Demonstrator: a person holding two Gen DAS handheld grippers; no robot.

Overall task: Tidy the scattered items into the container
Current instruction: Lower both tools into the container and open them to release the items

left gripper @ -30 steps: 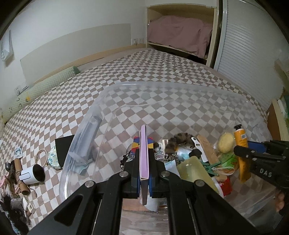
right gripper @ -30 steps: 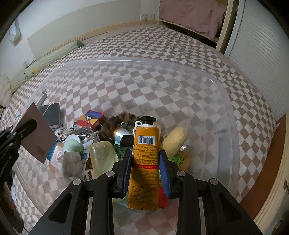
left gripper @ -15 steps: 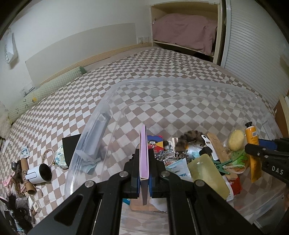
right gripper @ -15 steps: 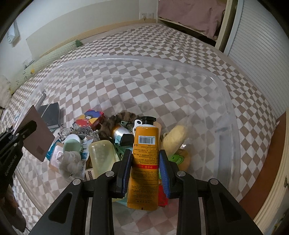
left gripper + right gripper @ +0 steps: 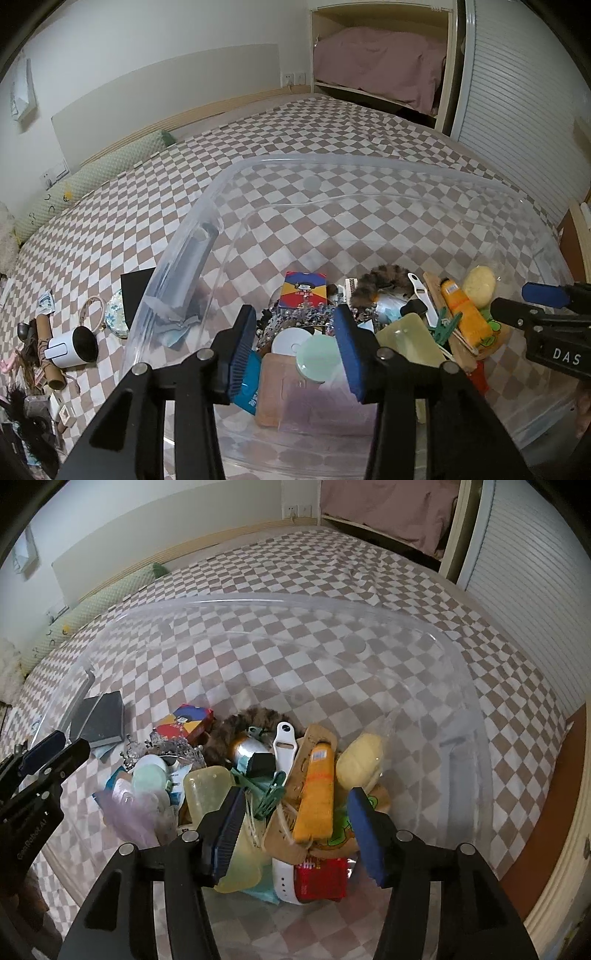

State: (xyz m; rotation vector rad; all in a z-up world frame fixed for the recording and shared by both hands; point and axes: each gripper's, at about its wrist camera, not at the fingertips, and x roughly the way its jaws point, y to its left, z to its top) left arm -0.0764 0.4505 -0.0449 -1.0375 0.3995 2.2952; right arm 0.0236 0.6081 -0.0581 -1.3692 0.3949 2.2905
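A clear plastic bin (image 5: 236,173) (image 5: 476,709) sits on the checkered bed. My left gripper (image 5: 297,347) is open and empty above its near left part. A pink flat case (image 5: 291,398) lies in the bin below it. My right gripper (image 5: 295,827) is open and empty over the pile. An orange tube (image 5: 317,794) (image 5: 465,314) lies on the pile between the right fingers. The right gripper also shows at the right edge of the left wrist view (image 5: 532,306).
In the bin lie a colourful card box (image 5: 303,293), a yellow sponge (image 5: 360,760), a white strap (image 5: 284,746) and a red packet (image 5: 321,878). Outside on the left lie a white cup (image 5: 72,347), a black book (image 5: 135,295) and small clutter (image 5: 33,332).
Both grippers have opened. The pink case dropped from the left gripper into the bin. The orange tube dropped from the right gripper onto the pile.
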